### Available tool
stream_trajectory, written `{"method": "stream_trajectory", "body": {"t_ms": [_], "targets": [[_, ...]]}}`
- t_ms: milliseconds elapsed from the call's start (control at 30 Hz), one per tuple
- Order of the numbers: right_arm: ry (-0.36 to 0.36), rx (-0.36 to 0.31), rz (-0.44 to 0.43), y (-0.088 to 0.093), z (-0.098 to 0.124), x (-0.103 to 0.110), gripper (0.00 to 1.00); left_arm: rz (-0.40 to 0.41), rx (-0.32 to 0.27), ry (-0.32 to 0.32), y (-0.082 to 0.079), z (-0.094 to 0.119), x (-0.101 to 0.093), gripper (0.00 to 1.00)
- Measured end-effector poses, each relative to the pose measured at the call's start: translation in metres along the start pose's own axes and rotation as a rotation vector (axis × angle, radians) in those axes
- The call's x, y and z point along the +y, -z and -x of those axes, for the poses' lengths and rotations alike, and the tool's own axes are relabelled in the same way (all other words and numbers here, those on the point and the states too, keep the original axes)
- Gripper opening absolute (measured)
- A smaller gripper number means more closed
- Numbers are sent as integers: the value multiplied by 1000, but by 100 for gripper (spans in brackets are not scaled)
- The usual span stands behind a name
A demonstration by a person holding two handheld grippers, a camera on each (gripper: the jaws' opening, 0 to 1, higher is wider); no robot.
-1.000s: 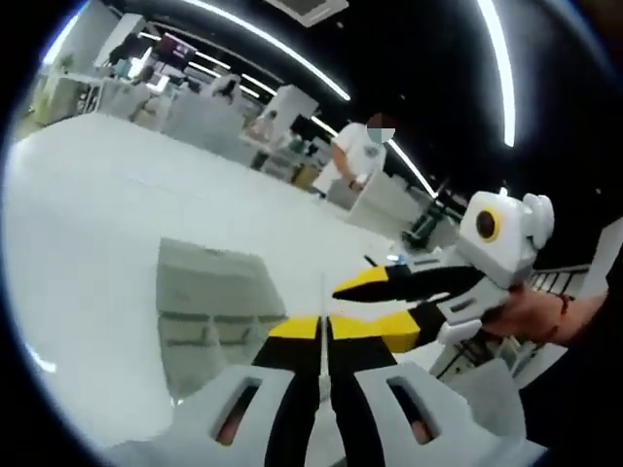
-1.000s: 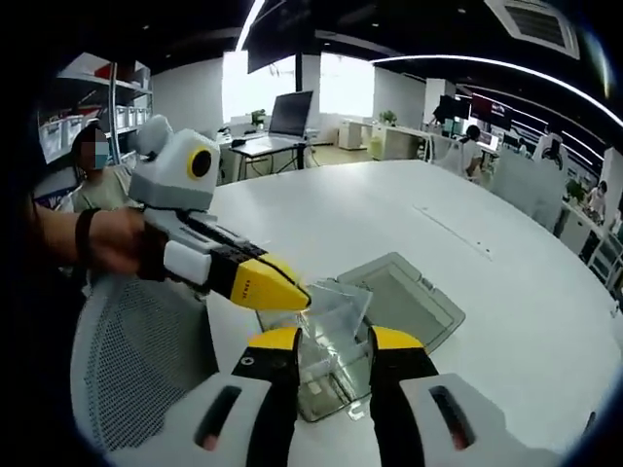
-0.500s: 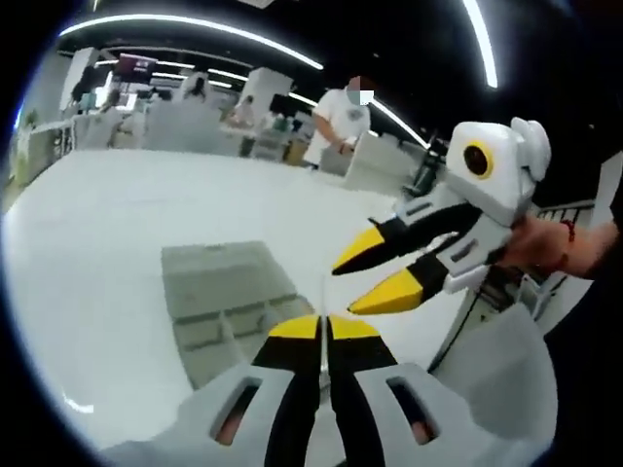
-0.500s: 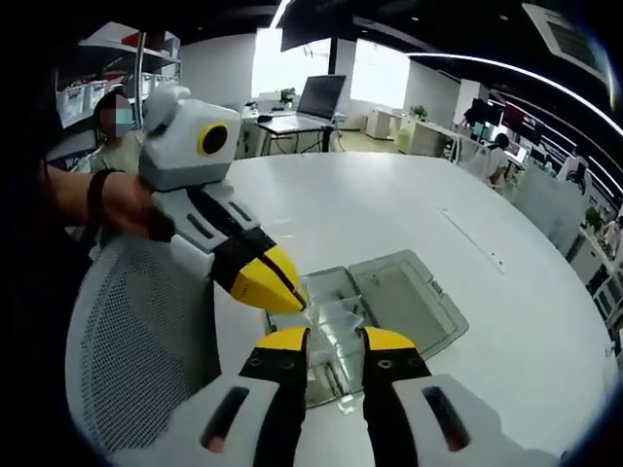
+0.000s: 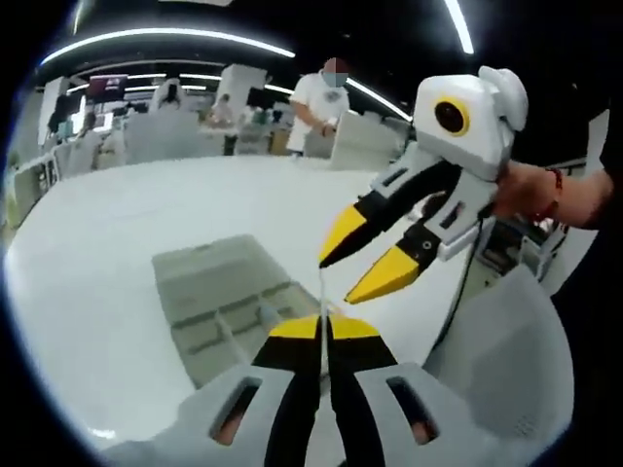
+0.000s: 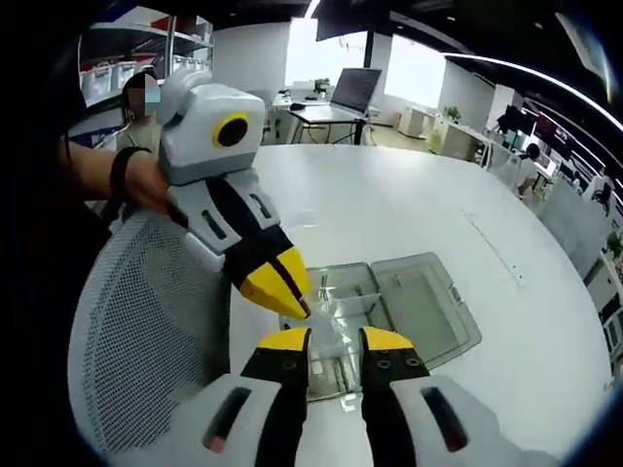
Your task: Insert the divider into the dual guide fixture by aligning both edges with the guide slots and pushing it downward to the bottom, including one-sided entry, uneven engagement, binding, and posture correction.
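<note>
The left gripper [image 5: 323, 326] is pinching the divider [image 5: 322, 292], a thin clear sheet that is showing edge-on as a pale line rising from between its nearly closed yellow tips. In the right gripper view the same sheet [image 6: 336, 326] is appearing as a clear panel hanging above the fixture, with the left gripper [image 6: 292, 302] clamping its near-left edge.

The right gripper [image 6: 326, 341] is standing narrowly parted, its jaws flanking the lower part of the sheet; whether they are actually touching it cannot be told. In the left gripper view the right gripper [image 5: 346, 268] is reaching in from the right with a clear gap between its jaws, its tips just beside the sheet's upper edge.

The dual guide fixture [image 6: 409, 311], a grey clear-walled tray, is sitting on the white counter [image 6: 389, 204] near its near edge, directly below and slightly beyond the divider. The divider is being held upright above the fixture, so both edges probably need lining up with the slots before pushing down; no edge appears to have entered yet.
</note>
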State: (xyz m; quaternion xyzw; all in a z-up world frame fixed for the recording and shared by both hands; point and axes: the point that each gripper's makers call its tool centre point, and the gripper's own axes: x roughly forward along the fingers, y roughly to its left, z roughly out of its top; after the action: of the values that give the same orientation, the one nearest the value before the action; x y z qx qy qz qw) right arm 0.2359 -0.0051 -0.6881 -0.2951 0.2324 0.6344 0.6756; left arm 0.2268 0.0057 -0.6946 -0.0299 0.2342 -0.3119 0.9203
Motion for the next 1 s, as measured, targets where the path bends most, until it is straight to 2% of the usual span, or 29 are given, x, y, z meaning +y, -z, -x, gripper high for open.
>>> {"method": "stream_trajectory", "body": {"t_ms": [100,233,300,400,733,767,867,1000], "targets": [[-24,12,28,0,0,3,16,-33,25,14,4,-2,-4,0],[-84,47,61,6,-3,12,16,-56,20,26,2,-3,-7,0],[-125,61,49,9,-5,18,16,-83,24,33,2,-3,-9,0],[-131,74,57,13,-5,19,15,-143,51,45,6,-4,-11,0],[-174,62,52,12,-5,24,2,-183,65,73,12,-5,-15,0],[-189,51,66,10,-5,26,0,-201,65,97,13,-5,-19,0],[-255,98,97,18,-2,36,0,-300,72,167,13,-1,-30,0],[-271,87,107,17,-1,37,0,-301,78,188,12,1,-31,0]]}}
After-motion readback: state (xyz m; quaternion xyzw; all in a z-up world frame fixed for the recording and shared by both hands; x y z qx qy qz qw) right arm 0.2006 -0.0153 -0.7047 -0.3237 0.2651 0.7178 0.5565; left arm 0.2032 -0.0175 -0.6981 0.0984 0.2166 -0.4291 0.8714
